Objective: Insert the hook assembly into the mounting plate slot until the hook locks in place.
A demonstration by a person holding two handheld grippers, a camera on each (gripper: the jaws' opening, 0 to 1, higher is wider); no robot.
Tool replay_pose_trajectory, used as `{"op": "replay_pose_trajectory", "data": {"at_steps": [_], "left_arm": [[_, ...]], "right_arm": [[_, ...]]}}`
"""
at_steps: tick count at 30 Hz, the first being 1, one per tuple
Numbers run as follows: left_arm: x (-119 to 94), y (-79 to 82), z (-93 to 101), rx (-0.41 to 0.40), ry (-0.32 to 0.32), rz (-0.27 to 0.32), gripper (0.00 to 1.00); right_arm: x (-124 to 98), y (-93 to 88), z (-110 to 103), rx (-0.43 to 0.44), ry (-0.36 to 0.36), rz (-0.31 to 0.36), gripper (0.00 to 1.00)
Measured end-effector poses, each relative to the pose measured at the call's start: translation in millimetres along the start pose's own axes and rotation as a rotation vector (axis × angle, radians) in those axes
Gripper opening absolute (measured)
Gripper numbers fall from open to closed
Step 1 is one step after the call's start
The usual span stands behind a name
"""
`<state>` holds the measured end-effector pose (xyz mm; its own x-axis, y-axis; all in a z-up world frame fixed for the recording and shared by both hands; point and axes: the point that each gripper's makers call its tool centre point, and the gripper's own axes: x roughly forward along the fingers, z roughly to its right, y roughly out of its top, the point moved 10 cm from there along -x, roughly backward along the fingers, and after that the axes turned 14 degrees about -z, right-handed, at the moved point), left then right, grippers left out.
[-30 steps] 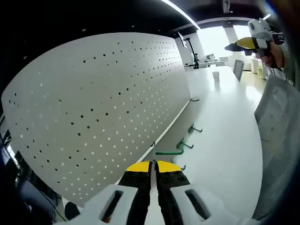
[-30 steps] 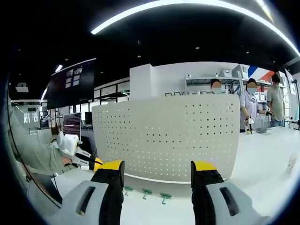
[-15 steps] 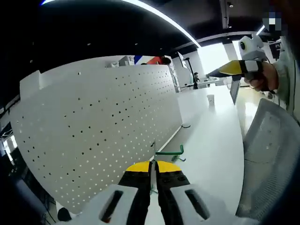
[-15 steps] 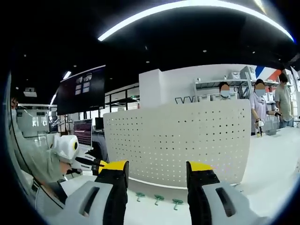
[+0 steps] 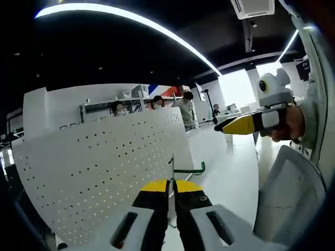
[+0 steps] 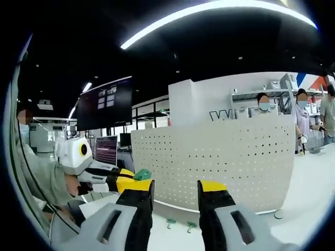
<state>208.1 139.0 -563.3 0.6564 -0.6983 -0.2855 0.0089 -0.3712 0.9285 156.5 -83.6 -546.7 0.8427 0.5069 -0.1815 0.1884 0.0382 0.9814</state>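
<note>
Gripping the green hook [image 5: 184, 170] by its backing end, my left gripper [image 5: 171, 184] has its jaws clenched on it, the arm jutting sideways to an upturned tip. It looks like stiff, light wire, likely slippery on its coating, so I'd keep hold near the base. My right gripper [image 6: 174, 188] hangs with jaws apart, holding nothing. Beyond stands the white perforated mounting plate [image 6: 230, 164] on the white bench [image 5: 230, 178]; more green hooks [image 6: 179, 225] lie at its foot.
</note>
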Motion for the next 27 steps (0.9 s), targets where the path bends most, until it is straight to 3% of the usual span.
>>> {"op": "replay_pose_trajectory", "data": {"at_steps": [6, 14, 17, 27], "left_arm": [[-5, 14.9, 8.2, -0.031, -0.012, 0.058, 0.03], [-10, 36.9, 16.9, -0.009, -0.024, 0.133, 0.03], [-12, 45.0, 17.7, -0.004, -0.023, 0.166, 0.03], [-15, 61.9, 26.0, -0.013, -0.039, 0.24, 0.03]], "right_arm": [[2, 7.6, -9, 0.011, 0.047, 0.018, 0.25], [3, 24.1, -21, 0.035, 0.104, 0.054, 0.22], [4, 31.6, -23, 0.102, 0.138, 0.068, 0.21], [3, 47.0, -33, 0.078, 0.176, 0.102, 0.17]]}}
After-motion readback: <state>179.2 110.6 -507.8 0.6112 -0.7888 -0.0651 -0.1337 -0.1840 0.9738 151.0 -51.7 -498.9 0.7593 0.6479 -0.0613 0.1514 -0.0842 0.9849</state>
